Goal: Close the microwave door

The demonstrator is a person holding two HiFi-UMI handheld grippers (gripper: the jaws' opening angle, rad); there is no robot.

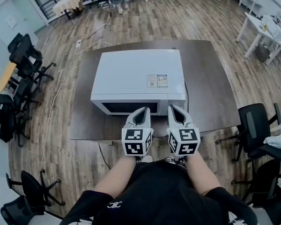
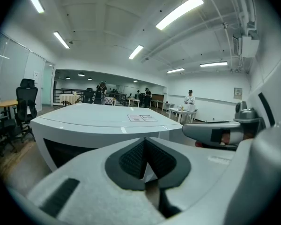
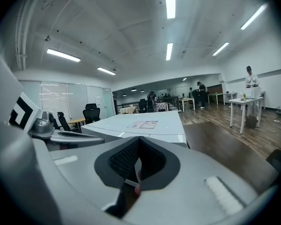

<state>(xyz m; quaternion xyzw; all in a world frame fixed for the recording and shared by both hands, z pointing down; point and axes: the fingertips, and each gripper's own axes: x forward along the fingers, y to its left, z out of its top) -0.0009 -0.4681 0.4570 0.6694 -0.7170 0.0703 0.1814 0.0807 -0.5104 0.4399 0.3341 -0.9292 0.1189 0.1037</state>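
So the microwave (image 1: 136, 74) sits in the middle of the dark desk (image 1: 210, 93), front face toward the person and its long side running left to right across the head view. The door (image 1: 129, 108), the part with the dark window, takes up the left and middle of that front. From here it already looks flush with the body, or very close to it; I can't see any gap or a door swung out.

Both tools point slightly down at the front. The left hand-held gripper (image 1: 141, 111) has its jaws pressed together with nothing between them, and its tip is right by the right end of the window. The right hand-held gripper (image 1: 175, 108) also looks closed and empty, and it's lined up with the panel strip to the right of the door.

So the left one is nearer the door. If it needs a last nudge, I'd guess it's a straight push forward.
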